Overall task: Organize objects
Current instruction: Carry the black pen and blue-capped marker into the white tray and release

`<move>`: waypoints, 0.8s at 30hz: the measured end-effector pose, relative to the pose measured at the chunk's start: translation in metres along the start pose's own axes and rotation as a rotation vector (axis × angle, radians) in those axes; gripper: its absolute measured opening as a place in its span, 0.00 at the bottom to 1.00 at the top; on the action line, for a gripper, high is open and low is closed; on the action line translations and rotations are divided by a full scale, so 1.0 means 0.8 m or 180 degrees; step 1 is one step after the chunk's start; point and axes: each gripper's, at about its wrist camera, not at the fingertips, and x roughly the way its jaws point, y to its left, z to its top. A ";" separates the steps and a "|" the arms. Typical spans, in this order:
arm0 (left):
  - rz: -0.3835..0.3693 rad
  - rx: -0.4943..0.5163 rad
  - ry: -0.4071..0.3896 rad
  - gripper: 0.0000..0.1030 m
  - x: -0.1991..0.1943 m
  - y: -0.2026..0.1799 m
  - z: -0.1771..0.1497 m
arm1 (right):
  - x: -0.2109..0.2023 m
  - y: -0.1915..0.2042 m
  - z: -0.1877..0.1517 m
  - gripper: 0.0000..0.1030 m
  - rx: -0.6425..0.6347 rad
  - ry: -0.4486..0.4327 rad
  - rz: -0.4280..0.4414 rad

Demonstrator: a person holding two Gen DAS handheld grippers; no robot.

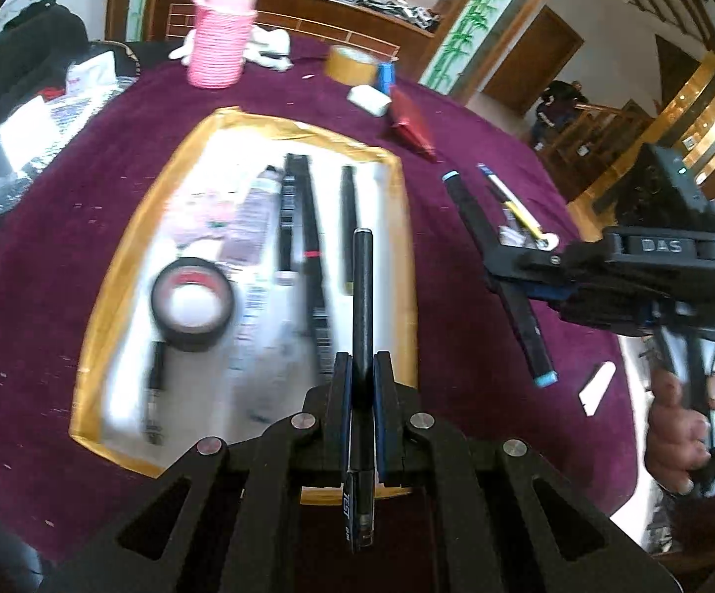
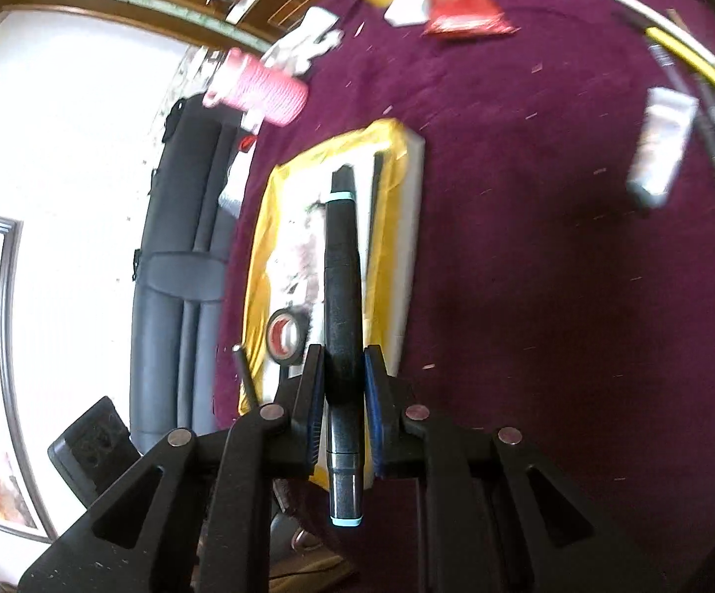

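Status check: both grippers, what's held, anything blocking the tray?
Left gripper shut on black pen, above the yellow-rimmed tray. Right gripper shut on black marker with light-blue ends. Black tape roll and other pens already in tray; free space remains.

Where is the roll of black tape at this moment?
The roll of black tape lies flat in the yellow-edged tray, in its left part in the left wrist view, beside the pens lying there.

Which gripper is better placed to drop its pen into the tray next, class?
Probably the left. The left gripper holds its black pen directly over the yellow-edged tray, while the right gripper holds its marker over the cloth beside it.
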 end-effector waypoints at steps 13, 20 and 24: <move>0.0012 0.0085 0.0340 0.05 0.057 0.050 0.006 | 0.086 0.042 -0.030 0.12 -0.0074 0.0119 -0.0767; 0.0080 0.0211 0.0372 0.05 0.077 0.049 0.012 | 0.117 0.047 -0.037 0.12 -0.0255 0.0139 -0.1298; 0.0190 0.0373 0.0306 0.06 0.079 0.041 0.009 | 0.125 0.057 -0.037 0.12 -0.0395 0.0092 -0.1515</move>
